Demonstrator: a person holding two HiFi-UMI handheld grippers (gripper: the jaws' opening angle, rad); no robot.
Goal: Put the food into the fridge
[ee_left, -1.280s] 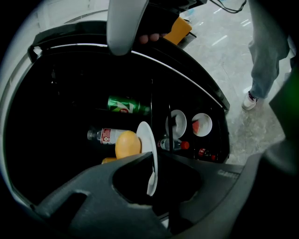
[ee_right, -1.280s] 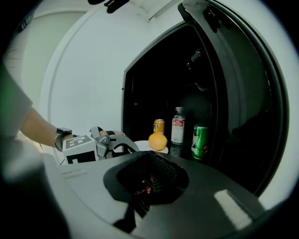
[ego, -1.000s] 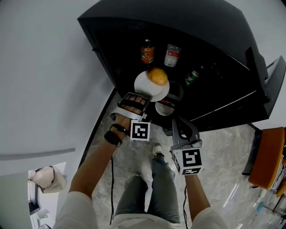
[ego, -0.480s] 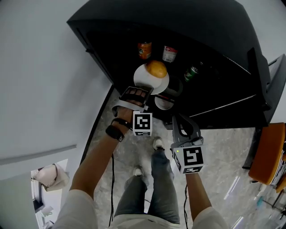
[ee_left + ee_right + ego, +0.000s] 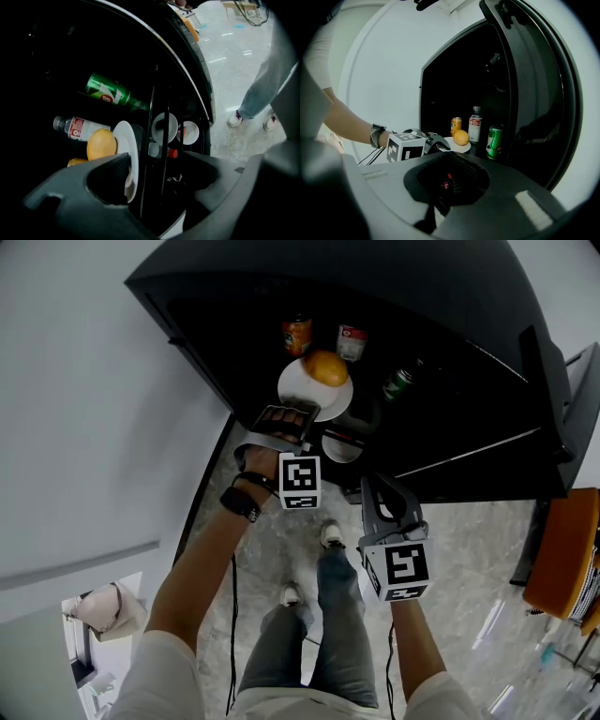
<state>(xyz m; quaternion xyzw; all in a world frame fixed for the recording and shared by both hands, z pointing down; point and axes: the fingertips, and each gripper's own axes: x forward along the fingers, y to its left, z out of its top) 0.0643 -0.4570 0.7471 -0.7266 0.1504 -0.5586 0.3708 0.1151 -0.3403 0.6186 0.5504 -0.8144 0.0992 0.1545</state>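
One round white plate point(image 5: 132, 143) between left tool point(image 5: 154, 161) jaws, just opening; right tool point(image 5: 382, 495) closed, empty.

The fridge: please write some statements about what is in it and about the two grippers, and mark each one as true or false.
1. An orange lies on the white plate. True.
2. In the right gripper view, the green can is the leftmost drink. False: the orange can is leftmost, then the bottle, and the green can is rightmost.
3. The left gripper is clamped shut on the plate. False: its jaws have just been opening and stand apart, with the plate's rim between them.
4. The right gripper holds nothing. True.
5. The fridge is open. True.
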